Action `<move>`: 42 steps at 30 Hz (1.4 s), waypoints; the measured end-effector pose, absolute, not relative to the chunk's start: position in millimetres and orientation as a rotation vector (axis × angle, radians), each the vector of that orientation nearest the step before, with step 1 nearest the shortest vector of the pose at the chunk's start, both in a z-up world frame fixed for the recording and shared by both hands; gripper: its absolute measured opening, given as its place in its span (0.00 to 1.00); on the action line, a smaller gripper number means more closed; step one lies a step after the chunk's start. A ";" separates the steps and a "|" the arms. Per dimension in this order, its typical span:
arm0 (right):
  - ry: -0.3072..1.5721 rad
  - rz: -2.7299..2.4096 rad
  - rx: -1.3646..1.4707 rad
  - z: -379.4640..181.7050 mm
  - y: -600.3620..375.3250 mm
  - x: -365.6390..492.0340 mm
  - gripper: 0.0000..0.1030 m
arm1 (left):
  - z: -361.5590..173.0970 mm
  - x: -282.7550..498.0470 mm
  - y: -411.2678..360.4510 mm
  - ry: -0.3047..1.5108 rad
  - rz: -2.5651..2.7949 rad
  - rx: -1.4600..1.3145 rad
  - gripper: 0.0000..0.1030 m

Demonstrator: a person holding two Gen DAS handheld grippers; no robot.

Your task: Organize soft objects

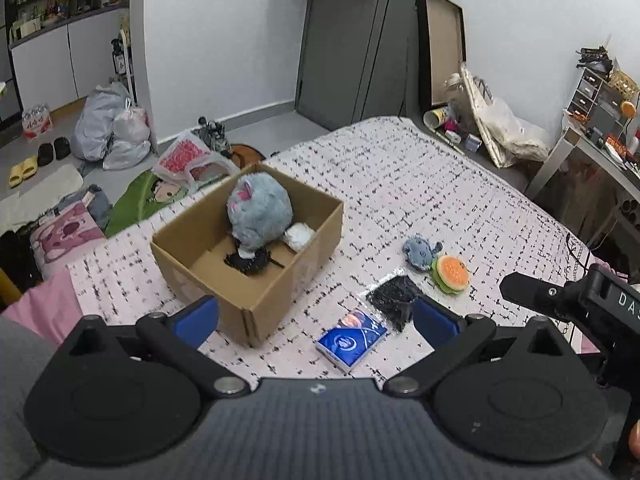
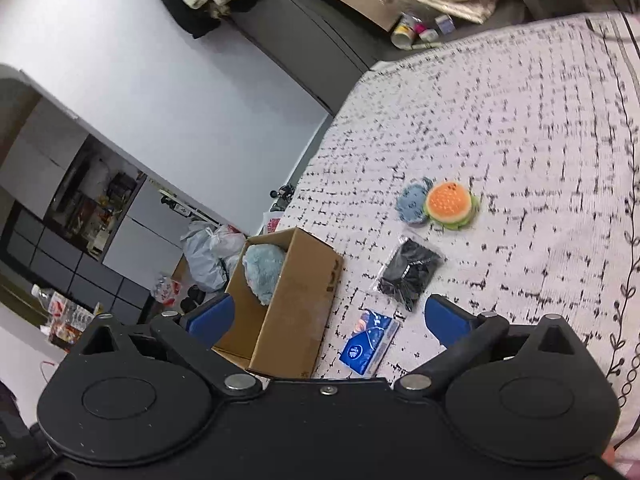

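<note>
An open cardboard box (image 1: 296,280) (image 2: 296,312) stands on the patterned bed cover. Inside it sit a large blue-grey plush (image 1: 258,210) (image 2: 262,270), a white soft ball (image 1: 299,236) and a black item (image 1: 250,262). To its right on the bed lie a small blue plush (image 1: 420,252) (image 2: 412,204), a burger plush (image 1: 451,273) (image 2: 450,204), a clear bag of black fabric (image 1: 394,300) (image 2: 410,274) and a blue tissue pack (image 1: 352,339) (image 2: 370,340). My left gripper (image 1: 316,318) is open and empty above the box's near corner. My right gripper (image 2: 328,316) is open and empty, above the tissue pack; it also shows in the left wrist view (image 1: 560,300).
The bed cover (image 1: 400,184) (image 2: 500,120) stretches far back and right. Bags, slippers and clothes litter the floor (image 1: 116,132) left of the bed. A desk with clutter (image 1: 592,140) stands at the right. A dark door (image 1: 344,40) is behind.
</note>
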State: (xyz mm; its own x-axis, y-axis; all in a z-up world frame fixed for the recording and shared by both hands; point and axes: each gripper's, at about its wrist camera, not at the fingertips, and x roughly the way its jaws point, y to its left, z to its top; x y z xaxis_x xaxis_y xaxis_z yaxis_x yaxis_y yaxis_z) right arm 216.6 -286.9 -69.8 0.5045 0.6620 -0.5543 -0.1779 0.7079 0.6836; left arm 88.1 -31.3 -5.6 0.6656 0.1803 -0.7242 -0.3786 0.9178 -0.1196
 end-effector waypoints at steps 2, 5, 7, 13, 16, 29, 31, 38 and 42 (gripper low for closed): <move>0.919 0.530 0.617 -76.2 -291.2 218.6 0.99 | -12.1 91.8 -35.7 0.788 0.323 -0.272 0.99; 0.935 0.516 0.645 -84.5 -297.3 222.6 0.99 | -23.6 99.2 -44.8 0.809 0.308 -0.265 0.99; 0.944 0.504 0.658 -89.5 -300.8 225.7 0.99 | -31.8 103.6 -49.9 0.823 0.288 -0.268 0.97; 0.977 0.485 0.673 -101.6 -303.2 230.9 0.99 | -50.1 115.8 -58.9 0.831 0.259 -0.281 0.97; 0.979 0.477 0.682 -103.1 -304.0 231.8 0.99 | -59.8 122.9 -62.2 0.848 0.260 -0.275 0.95; 1.018 0.414 0.673 -115.7 -297.9 243.1 0.99 | -108.1 147.4 -61.3 0.932 0.214 -0.302 0.92; 1.024 0.409 0.659 -117.7 -294.6 245.5 0.99 | -114.4 150.0 -59.6 0.939 0.209 -0.299 0.91; 1.066 0.376 0.633 -132.5 -281.4 260.4 0.99 | -139.9 161.7 -48.3 0.958 0.192 -0.310 0.87; 1.085 0.369 0.615 -139.5 -270.6 269.9 0.99 | -151.5 168.3 -44.9 0.970 0.190 -0.294 0.87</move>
